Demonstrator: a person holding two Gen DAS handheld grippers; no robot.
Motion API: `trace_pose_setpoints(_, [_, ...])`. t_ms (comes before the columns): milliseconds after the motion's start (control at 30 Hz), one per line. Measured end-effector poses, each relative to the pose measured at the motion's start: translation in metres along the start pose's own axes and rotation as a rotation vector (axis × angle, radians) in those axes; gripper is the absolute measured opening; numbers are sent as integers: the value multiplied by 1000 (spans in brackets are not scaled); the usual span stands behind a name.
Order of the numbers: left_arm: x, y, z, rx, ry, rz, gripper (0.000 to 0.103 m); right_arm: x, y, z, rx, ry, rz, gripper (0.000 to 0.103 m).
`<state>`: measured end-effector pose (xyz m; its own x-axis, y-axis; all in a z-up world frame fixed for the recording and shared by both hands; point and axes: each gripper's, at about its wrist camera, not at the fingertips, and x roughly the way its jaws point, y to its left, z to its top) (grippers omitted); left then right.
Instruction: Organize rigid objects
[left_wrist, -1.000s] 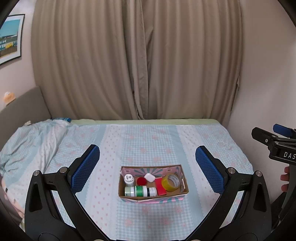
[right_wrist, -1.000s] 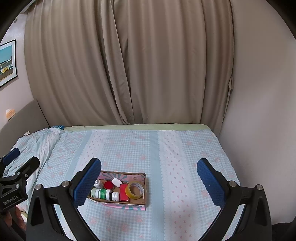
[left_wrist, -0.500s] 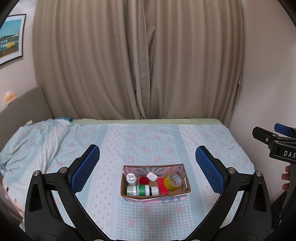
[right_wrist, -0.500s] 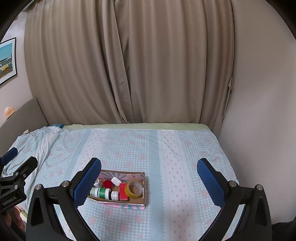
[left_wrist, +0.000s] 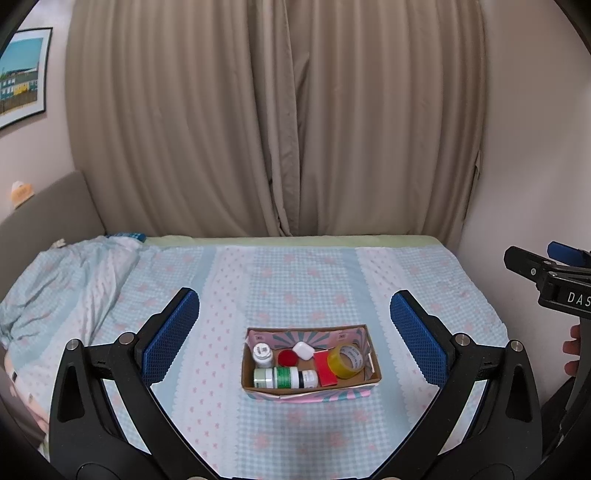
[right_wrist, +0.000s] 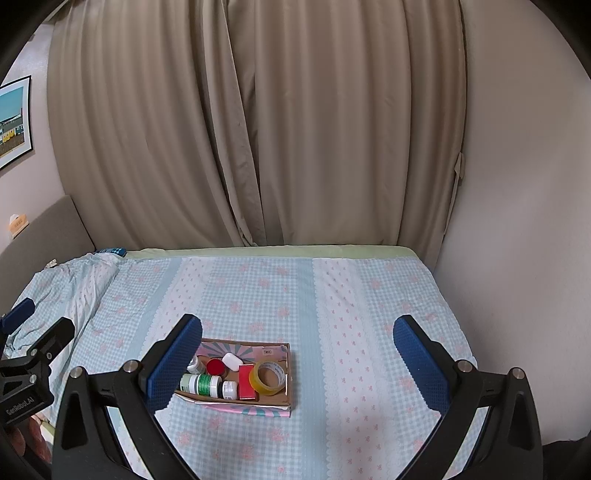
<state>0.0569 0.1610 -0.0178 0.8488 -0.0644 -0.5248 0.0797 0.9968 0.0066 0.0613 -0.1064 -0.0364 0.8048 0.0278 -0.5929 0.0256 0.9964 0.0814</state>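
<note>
A shallow brown cardboard box (left_wrist: 309, 360) with a pink-and-teal printed lining sits on the bed (left_wrist: 303, 280), whose sheet is pale blue check with pink flowers. Inside it, along the near wall, a white-and-green bottle (left_wrist: 276, 377) lies on its side with a smaller white dark-capped bottle (left_wrist: 308, 378) lined up end to end beside it. Behind them a small white jar (left_wrist: 262, 351) stands upright, next to a round red lid (left_wrist: 287, 357) and a white rounded earbud-style case (left_wrist: 301, 349). A flat red box (left_wrist: 324, 368) leans against a yellowish roll of clear packing tape (left_wrist: 347, 361) at the right end.

The left gripper (left_wrist: 295, 339) hangs above the bed with its blue-padded tongs spread wide and nothing between them; the box shows in the gap. The right gripper (right_wrist: 297, 350) is likewise wide apart and empty, and its left pad covers the box's left end in that view.

Compared with a second ago, the box has slid a little to the right in the left wrist view and sits slightly lower in the right wrist view, so both tools have drifted only slightly. The contents lie as they did. Beige curtains (right_wrist: 258, 129) hang behind, and a rumpled quilt (left_wrist: 62, 280) lies at the left.
</note>
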Motion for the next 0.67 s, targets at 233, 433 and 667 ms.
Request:
trace_pose_setpoints(233, [-1,0,0,-1,-11,8,103,1,1,0,-3,1,-5,103])
trace_pose_setpoints(433, [-11,-2,7,20,-93,35,103,1,3,1,-2,-2,-4,103])
trace_pose_setpoints(667, [5,-5,11,33,-91,49,103,13,3,7,5,3,6,103])
